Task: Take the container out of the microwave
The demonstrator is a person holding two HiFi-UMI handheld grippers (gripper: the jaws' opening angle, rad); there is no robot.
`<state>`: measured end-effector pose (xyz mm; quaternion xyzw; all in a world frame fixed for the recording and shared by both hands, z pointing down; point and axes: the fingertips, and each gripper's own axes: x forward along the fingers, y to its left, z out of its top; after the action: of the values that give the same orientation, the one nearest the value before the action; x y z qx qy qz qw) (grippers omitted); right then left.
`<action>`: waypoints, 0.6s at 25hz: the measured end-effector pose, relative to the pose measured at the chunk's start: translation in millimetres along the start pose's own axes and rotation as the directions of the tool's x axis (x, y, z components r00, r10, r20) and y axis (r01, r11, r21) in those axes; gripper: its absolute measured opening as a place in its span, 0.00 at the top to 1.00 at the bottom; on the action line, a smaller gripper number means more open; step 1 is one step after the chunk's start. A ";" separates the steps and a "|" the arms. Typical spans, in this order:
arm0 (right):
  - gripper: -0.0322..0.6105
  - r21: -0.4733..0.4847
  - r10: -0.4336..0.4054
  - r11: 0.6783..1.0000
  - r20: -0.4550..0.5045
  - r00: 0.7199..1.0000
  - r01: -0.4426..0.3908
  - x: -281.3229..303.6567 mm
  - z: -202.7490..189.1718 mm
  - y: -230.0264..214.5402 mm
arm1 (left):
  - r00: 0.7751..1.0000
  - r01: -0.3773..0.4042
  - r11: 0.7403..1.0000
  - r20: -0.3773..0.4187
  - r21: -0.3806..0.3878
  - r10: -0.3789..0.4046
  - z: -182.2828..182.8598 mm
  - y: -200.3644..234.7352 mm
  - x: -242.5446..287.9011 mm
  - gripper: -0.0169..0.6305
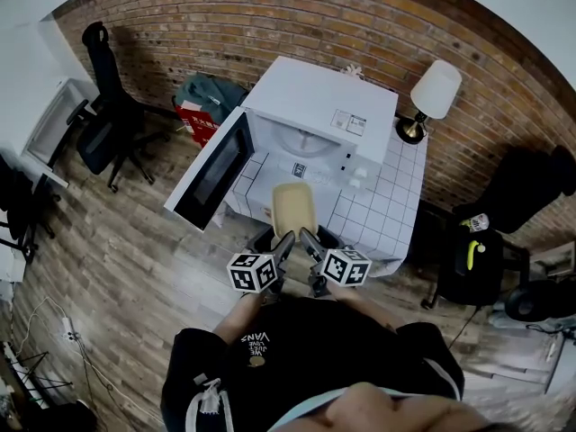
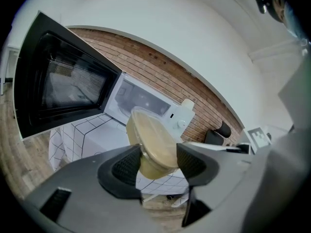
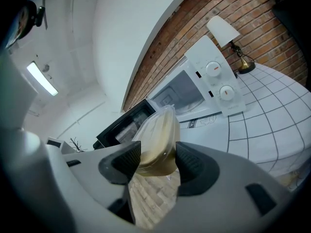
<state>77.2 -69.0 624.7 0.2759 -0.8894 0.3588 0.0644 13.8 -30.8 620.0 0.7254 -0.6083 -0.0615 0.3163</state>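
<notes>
ok so the container (image 1: 294,207) looks clear of the microwave (image 1: 319,115) already. In the head view it's mid-frame, up in the air over the near edge of the table (image 1: 389,207), just in front of the open cavity. The microwave door (image 1: 211,169) hangs open toward the left of the frame

Both grippers have it. The left gripper (image 2: 155,163) is clamped on the container's near end, one pad on each side of the tub under the lid. The right gripper (image 3: 157,160) is clamped on that same end the same way, and the two sit just beside each other

How I'd handle the rest:
- both grips are on one end, so the far end just sticks out unsupported. I'd move the two grippers as one unit, since any twist between them could flex the tub or pop the lid
- the inside looks yellowish and might be liquid, so keep it level. It sits at a slant in both gripper views, though I can't tell if that's real tilt or just the cameras
- set it on the bare squares at centre-right of the frame, away from the door. The lamp (image 1: 435,93) at upper right is well apart, no worry there
- don't let go until the bottom sits flat
</notes>
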 end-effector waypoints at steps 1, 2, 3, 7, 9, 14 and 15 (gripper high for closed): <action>0.61 0.000 0.002 1.000 -0.004 1.000 -0.002 -1.3 -2.0 0.4 | 1.000 -0.003 1.000 -0.002 0.001 0.003 -1.9 -0.5 -1.8 0.60; 0.61 0.000 0.004 1.000 -0.008 1.000 -0.004 -2.6 -3.9 0.7 | 1.000 -0.006 1.000 -0.003 0.000 0.006 -3.8 -1.1 -3.6 0.60; 0.61 0.001 0.005 1.000 -0.013 1.000 -0.005 -4.1 -5.7 0.8 | 1.000 -0.009 1.000 -0.004 -0.001 0.009 -5.9 -1.9 -5.1 0.60; 0.61 -0.004 0.009 1.000 -0.035 0.999 -0.010 -11.1 -13.6 1.4 | 1.000 -0.018 1.000 -0.010 -0.013 0.018 -14.9 -6.0 -11.3 0.60; 0.61 -0.005 0.013 1.000 -0.045 0.999 -0.013 -13.9 -17.2 2.1 | 1.000 -0.024 1.000 -0.014 -0.016 0.023 -18.7 -7.0 -14.6 0.60; 0.61 -0.007 0.024 1.000 -0.066 0.998 -0.024 -18.3 -25.7 2.2 | 0.999 -0.039 0.999 -0.017 -0.018 0.038 -26.6 -8.3 -21.4 0.61; 0.61 -0.008 0.026 1.000 -0.071 0.997 -0.027 -18.8 -27.0 2.3 | 0.999 -0.042 0.999 -0.018 -0.019 0.041 -28.0 -8.5 -22.4 0.61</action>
<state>89.5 -41.1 637.3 0.2509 -0.8916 0.3653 0.0924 28.6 1.0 631.0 0.7100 -0.6197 -0.0543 0.3300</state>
